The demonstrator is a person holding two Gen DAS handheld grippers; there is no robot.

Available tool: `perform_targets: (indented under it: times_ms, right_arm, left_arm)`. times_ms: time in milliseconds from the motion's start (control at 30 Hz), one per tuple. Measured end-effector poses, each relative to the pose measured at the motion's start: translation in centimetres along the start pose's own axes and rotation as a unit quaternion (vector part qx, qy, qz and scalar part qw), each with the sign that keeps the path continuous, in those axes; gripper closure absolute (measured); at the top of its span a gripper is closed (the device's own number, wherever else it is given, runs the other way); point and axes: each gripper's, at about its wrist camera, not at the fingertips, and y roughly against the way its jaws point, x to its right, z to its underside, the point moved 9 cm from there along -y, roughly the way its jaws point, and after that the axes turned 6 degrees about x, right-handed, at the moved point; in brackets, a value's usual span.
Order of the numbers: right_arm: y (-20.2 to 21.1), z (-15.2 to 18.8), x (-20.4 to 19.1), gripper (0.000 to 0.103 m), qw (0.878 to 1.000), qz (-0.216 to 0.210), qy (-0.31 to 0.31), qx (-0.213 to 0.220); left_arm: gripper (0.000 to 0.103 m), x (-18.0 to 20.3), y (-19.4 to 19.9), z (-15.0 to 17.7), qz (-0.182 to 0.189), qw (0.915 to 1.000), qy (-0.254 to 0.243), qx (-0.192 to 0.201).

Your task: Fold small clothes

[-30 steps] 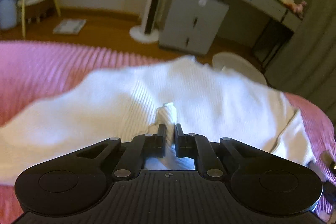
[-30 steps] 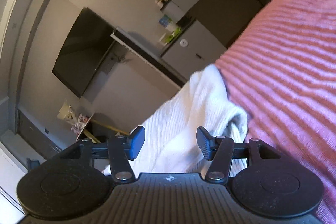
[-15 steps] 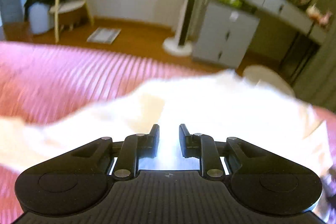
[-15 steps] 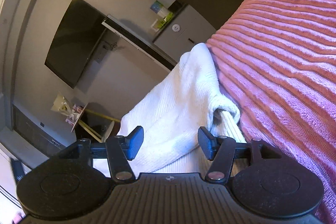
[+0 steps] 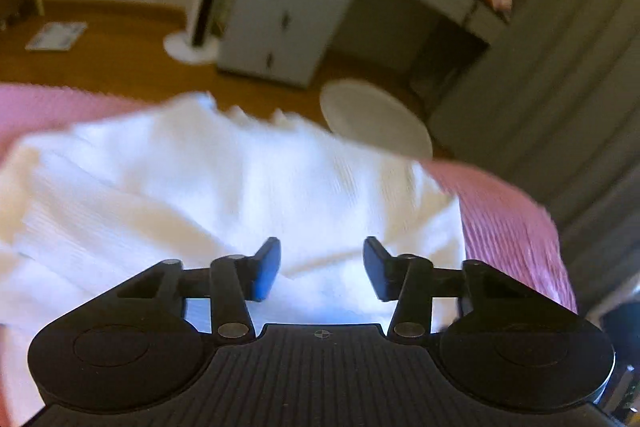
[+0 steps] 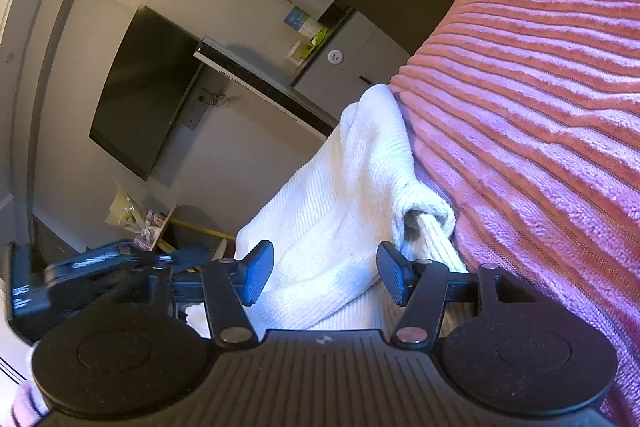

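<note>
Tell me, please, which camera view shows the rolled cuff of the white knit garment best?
The right wrist view: the rolled cuff sits sharp just beyond the right gripper, beside the pink blanket. The left wrist view shows the white knit garment spread wide but blurred, with no cuff to make out.

Garment point(image 5: 224, 195) lies on bedspread point(image 5: 508, 219), under & ahead of my left tongs point(image 5: 322, 269), whose jaws are opening above it, not touching. Stool point(image 5: 376, 115), cabinet point(image 5: 284, 23) on floor behind. Bedspread point(image 6: 532, 131) right of my right tongs point(image 6: 324, 275); garment point(image 6: 344, 195) just beside it.
</note>
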Motion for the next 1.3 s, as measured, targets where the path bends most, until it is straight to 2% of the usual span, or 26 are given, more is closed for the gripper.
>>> perform_targets:
  times_ms: [100,200,267,300,333,367,433,500,567,700,800,1033,1100,1133,1200,1233,1300]
  right_arm:
    - [0.1,-0.2,0.3,0.046,1.0,-0.003,-0.006,-0.001]
    - [0.1,-0.2,0.5,0.046,1.0,-0.005,-0.01,-0.002]
    - [0.1,-0.3,0.4,0.046,1.0,-0.005,-0.01,-0.003]
    - [0.1,-0.3,0.4,0.046,1.0,-0.005,-0.009,-0.003]
    - [0.1,-0.3,0.4,0.046,1.0,-0.005,-0.009,-0.003]
    - [0.1,-0.3,0.4,0.046,1.0,-0.004,-0.007,-0.002]
    - [0.1,-0.3,0.3,0.046,1.0,-0.001,0.0,-0.001]
    - [0.2,-0.3,0.1,0.051,1.0,0.004,0.008,0.004]
    - [0.3,-0.3,0.0,0.056,1.0,0.01,0.02,0.009]
    - [0.2,-0.2,0.1,0.064,0.999,0.02,0.029,0.011]
    - [0.1,-0.1,0.1,0.067,0.999,0.027,0.038,0.011]
    - [0.0,0.0,0.1,0.068,0.999,0.031,0.042,0.009]
    - [0.0,0.1,0.2,0.068,0.999,0.031,0.043,0.01]
    - [-0.1,0.0,0.2,0.068,0.998,0.031,0.044,0.01]
    - [0.0,0.1,0.2,0.068,0.998,0.033,0.05,0.011]
    - [0.0,0.1,0.2,0.068,0.998,0.034,0.053,0.011]
    - [0.0,0.2,0.2,0.068,0.998,0.035,0.057,0.011]
  left_arm:
    - [0.053,1.4,-1.8,1.7,-0.006,0.9993,-0.029,-0.022]
    - [0.053,1.7,-3.2,2.3,-0.034,0.9964,-0.07,-0.032]
    - [0.055,1.5,-3.6,2.1,-0.053,0.9943,-0.089,-0.027]
    - [0.057,1.7,-3.7,2.1,-0.045,0.9942,-0.095,-0.027]
    - [0.064,1.7,-3.9,2.1,-0.036,0.9944,-0.093,-0.033]
    - [0.077,1.8,-4.1,2.3,-0.027,0.9945,-0.092,-0.043]
    - [0.089,1.9,-4.6,2.5,-0.028,0.9922,-0.11,-0.052]
    - [0.093,2.0,-4.5,3.0,-0.028,0.9899,-0.131,-0.048]
    - [0.097,1.9,-4.4,3.0,-0.029,0.9901,-0.131,-0.041]
    - [0.098,1.9,-4.1,2.3,-0.036,0.9903,-0.133,-0.017]
    - [0.098,1.8,-4.0,2.1,-0.037,0.9904,-0.132,-0.015]
    - [0.098,1.7,-4.3,1.7,-0.054,0.9883,-0.142,-0.004]
    - [0.099,1.5,-4.5,1.4,-0.066,0.9874,-0.143,0.004]
    - [0.102,1.3,-4.5,1.1,-0.083,0.9854,-0.148,0.016]
    - [0.101,0.5,-4.5,0.5,-0.136,0.9761,-0.165,0.039]
    - [0.101,0.0,-4.4,0.3,-0.151,0.9742,-0.162,0.042]
    - [0.097,-0.7,-4.0,0.4,-0.145,0.979,-0.139,0.036]
